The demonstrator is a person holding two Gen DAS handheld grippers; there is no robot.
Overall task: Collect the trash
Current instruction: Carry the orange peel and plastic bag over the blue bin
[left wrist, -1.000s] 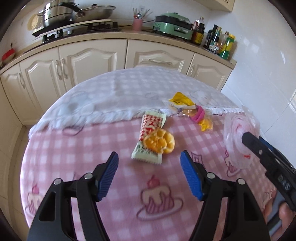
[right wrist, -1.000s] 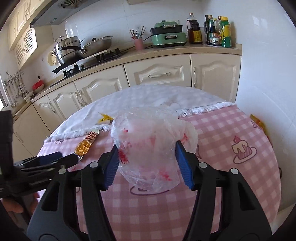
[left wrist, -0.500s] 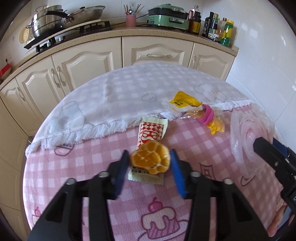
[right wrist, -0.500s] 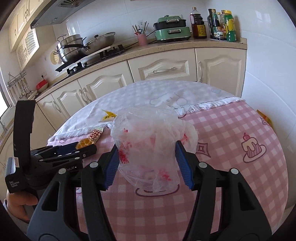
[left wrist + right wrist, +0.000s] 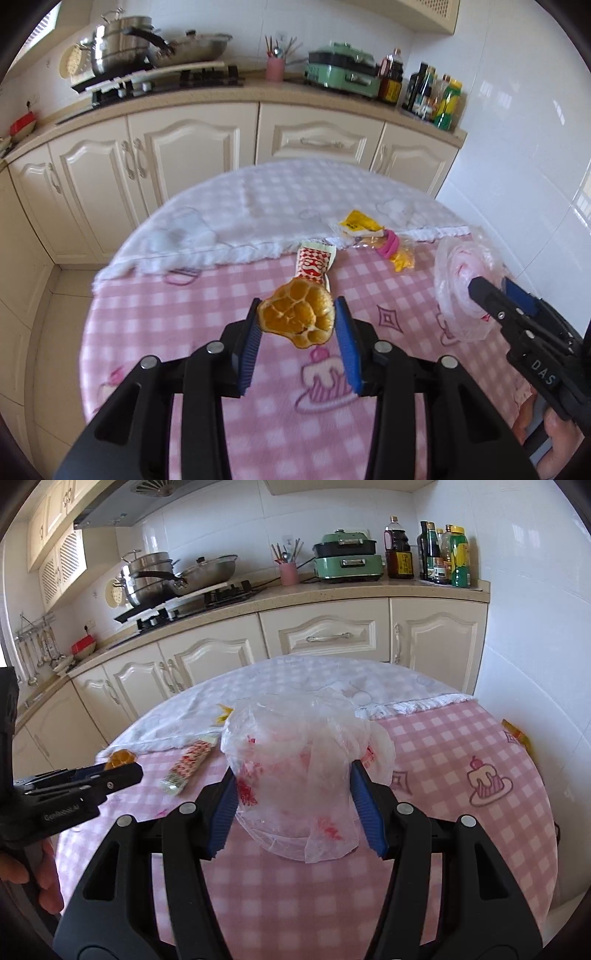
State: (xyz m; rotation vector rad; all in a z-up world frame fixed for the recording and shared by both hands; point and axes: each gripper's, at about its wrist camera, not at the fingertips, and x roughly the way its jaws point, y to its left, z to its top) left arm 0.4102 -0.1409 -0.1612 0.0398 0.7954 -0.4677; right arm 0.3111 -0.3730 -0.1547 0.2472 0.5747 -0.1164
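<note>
My left gripper (image 5: pixel 297 325) is shut on an orange peel (image 5: pixel 297 317) and holds it above the pink checked tablecloth (image 5: pixel 258 424). A red-and-white snack wrapper (image 5: pixel 314 262) lies just beyond it. A yellow wrapper (image 5: pixel 360 223) and a pink-and-yellow piece of trash (image 5: pixel 393 251) lie farther right. My right gripper (image 5: pixel 293 794) is shut on a clear plastic bag with red print (image 5: pixel 295 768), its mouth upward. The bag also shows in the left wrist view (image 5: pixel 461 280). In the right wrist view the peel (image 5: pixel 118 758) and snack wrapper (image 5: pixel 188 766) sit left of the bag.
A white fringed cloth (image 5: pixel 258 206) covers the table's far half. Cream kitchen cabinets (image 5: pixel 192 155) stand behind, with pots (image 5: pixel 122 55), a green cooker (image 5: pixel 343 74) and bottles (image 5: pixel 432 92) on the counter. A white tiled wall (image 5: pixel 535 166) is close on the right. An orange scrap (image 5: pixel 517 734) lies at the table's right edge.
My left gripper shut on the orange peel and lifted it off the snack wrapper. My right gripper kept the plastic bag in about the same place.
</note>
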